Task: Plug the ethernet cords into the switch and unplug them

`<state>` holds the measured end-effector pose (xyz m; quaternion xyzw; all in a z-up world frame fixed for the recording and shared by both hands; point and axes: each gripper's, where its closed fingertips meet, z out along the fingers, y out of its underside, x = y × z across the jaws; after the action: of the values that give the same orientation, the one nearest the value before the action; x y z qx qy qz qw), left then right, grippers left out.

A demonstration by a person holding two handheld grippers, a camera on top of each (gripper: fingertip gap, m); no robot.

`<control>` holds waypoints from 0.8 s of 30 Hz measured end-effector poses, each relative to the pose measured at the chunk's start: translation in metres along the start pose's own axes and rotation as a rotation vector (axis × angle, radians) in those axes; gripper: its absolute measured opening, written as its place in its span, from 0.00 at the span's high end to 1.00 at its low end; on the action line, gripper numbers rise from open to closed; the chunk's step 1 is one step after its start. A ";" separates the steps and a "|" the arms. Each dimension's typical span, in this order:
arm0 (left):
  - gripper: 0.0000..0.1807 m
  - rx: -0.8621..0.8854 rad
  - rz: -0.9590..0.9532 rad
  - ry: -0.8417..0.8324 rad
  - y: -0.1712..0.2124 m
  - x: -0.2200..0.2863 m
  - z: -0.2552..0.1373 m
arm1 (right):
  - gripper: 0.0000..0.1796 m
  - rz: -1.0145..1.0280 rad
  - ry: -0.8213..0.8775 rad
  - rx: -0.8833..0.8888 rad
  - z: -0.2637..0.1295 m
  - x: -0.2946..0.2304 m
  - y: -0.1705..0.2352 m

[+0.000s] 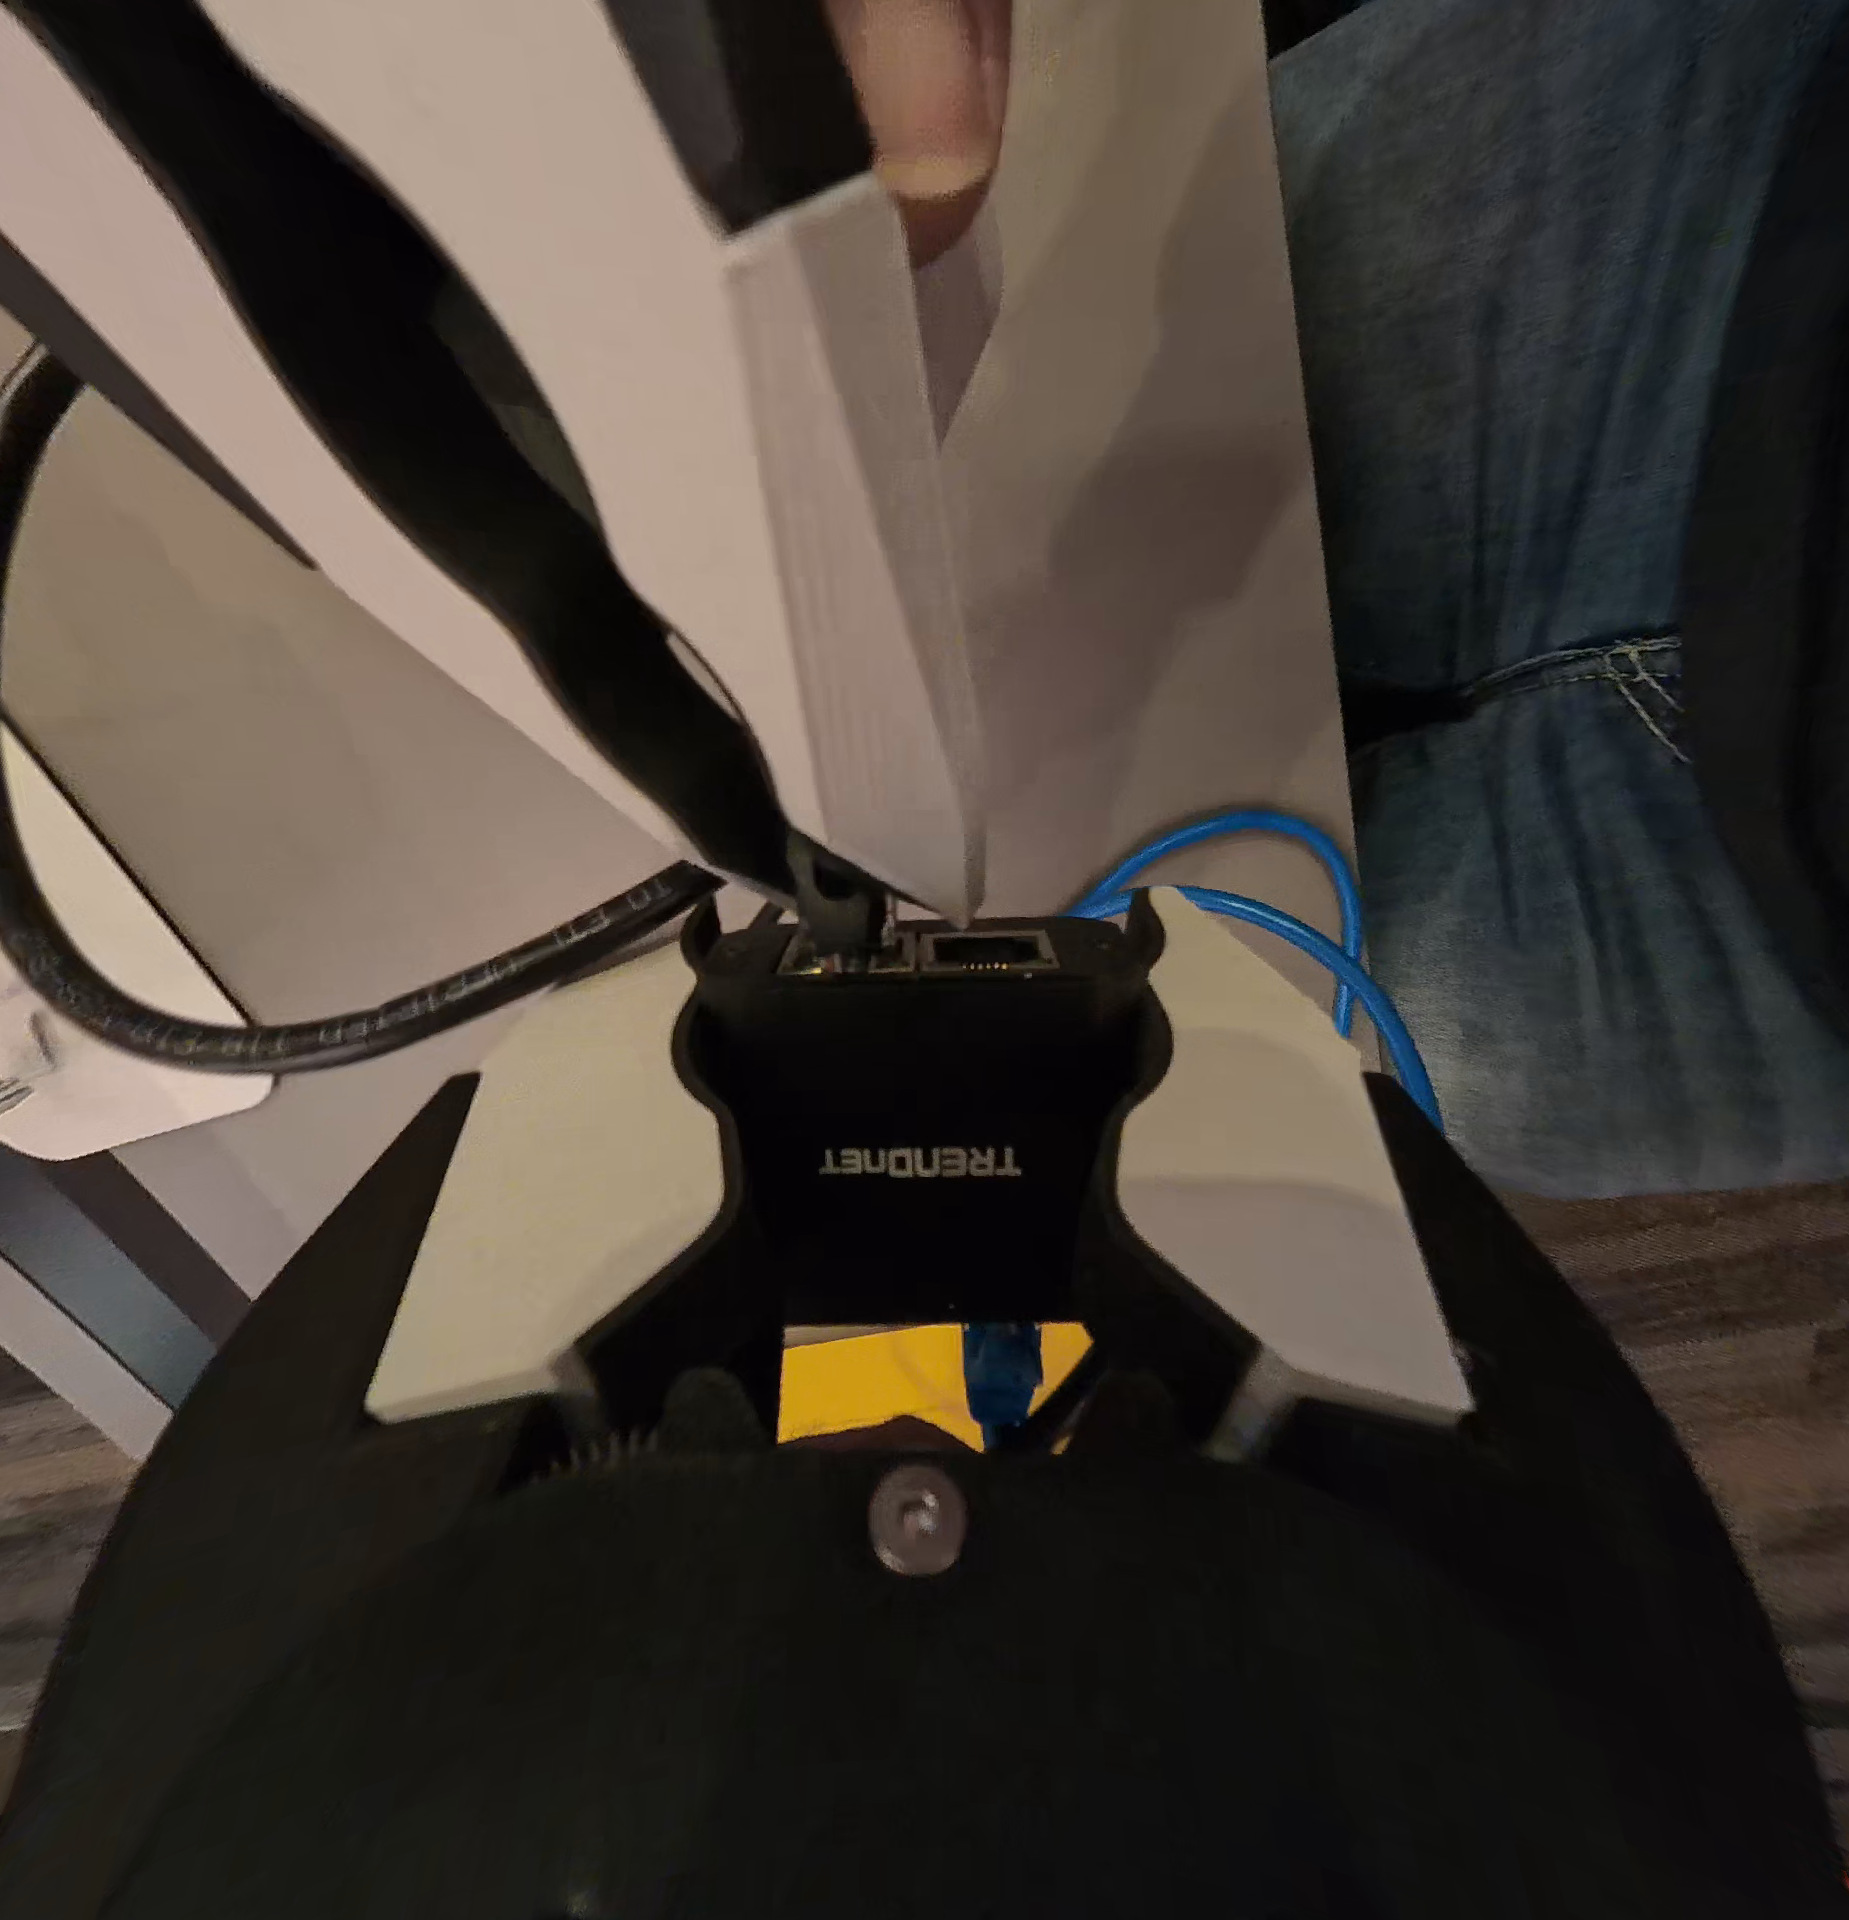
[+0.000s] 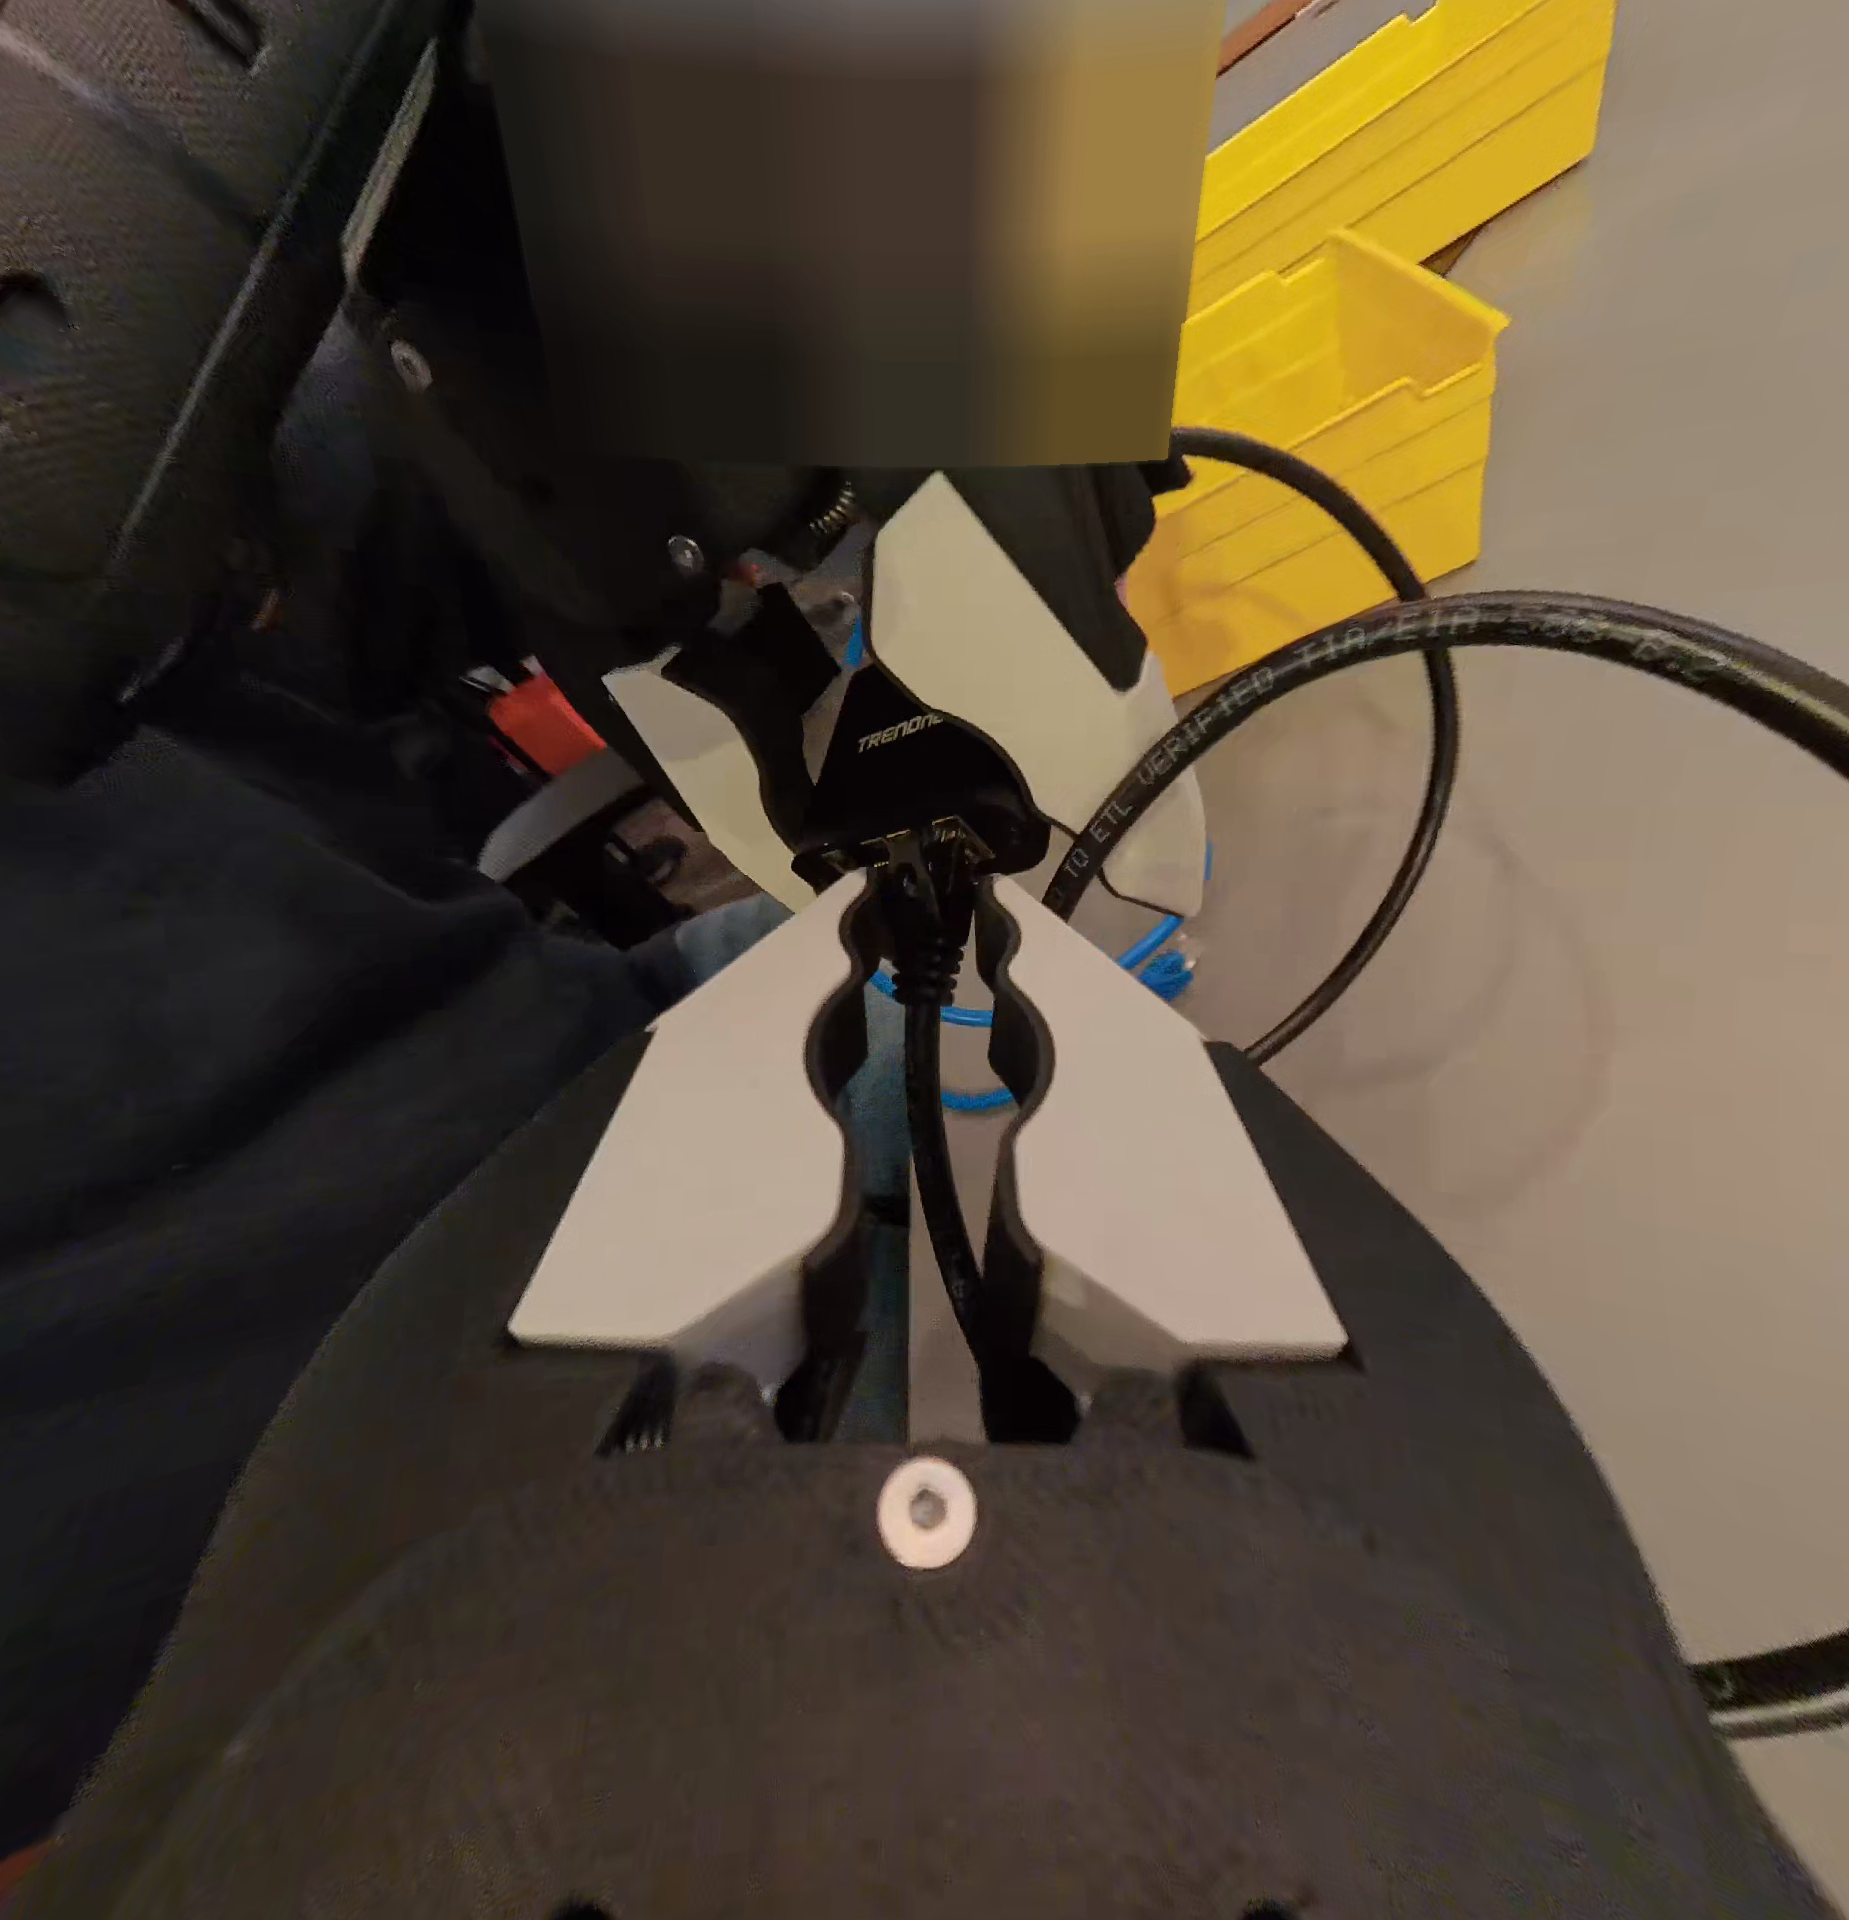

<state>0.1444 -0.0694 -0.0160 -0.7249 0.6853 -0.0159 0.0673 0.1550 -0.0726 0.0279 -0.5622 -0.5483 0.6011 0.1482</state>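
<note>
- One black switch (image 1: 920, 1122) is the landmark; the left gripper (image 1: 922, 935) holds it in the air, its two fingers pressed on the two sides of the box, opened only as wide as the box.
- At the left of the switch, one black ethernet cord (image 1: 172, 1029) makes a big loop, and its plug (image 1: 837, 914) stands in a port on the left part of the switch face.
- In the left wrist view I count one empty port (image 1: 987, 951) just right of that plug.
- The right gripper (image 2: 915, 904) faces the switch (image 2: 899, 769) from the other side; its two fingers are nearly closed on the boot of the black plug (image 2: 925, 935), and their tips reach the port face.
- One blue ethernet cord (image 1: 1304, 914) curves behind the right side of the switch, and its blue plug (image 1: 1003, 1382) sits at the rear of the box.
- In the right wrist view, two yellow bins (image 2: 1356, 416) stand on the grey table (image 2: 1678, 935), to the right of the switch.
- One fingertip (image 1: 935, 125) of a person shows above the switch, and a leg in blue jeans (image 1: 1585, 623) is at its right.
</note>
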 end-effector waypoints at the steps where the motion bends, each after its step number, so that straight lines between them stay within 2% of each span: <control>1: 0.59 -0.006 0.004 -0.008 0.001 0.000 0.001 | 0.91 0.017 -0.017 0.006 0.000 0.000 0.001; 12: 0.59 -0.031 0.095 -0.180 -0.001 -0.011 0.008 | 0.91 0.171 -0.118 0.147 -0.002 0.002 0.007; 24: 0.59 -0.022 0.171 -0.145 -0.003 0.004 0.011 | 0.92 0.217 -0.180 0.244 0.001 -0.010 0.020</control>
<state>0.1484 -0.0728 -0.0268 -0.6639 0.7380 0.0498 0.1099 0.1664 -0.0877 0.0167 -0.5400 -0.4185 0.7234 0.0998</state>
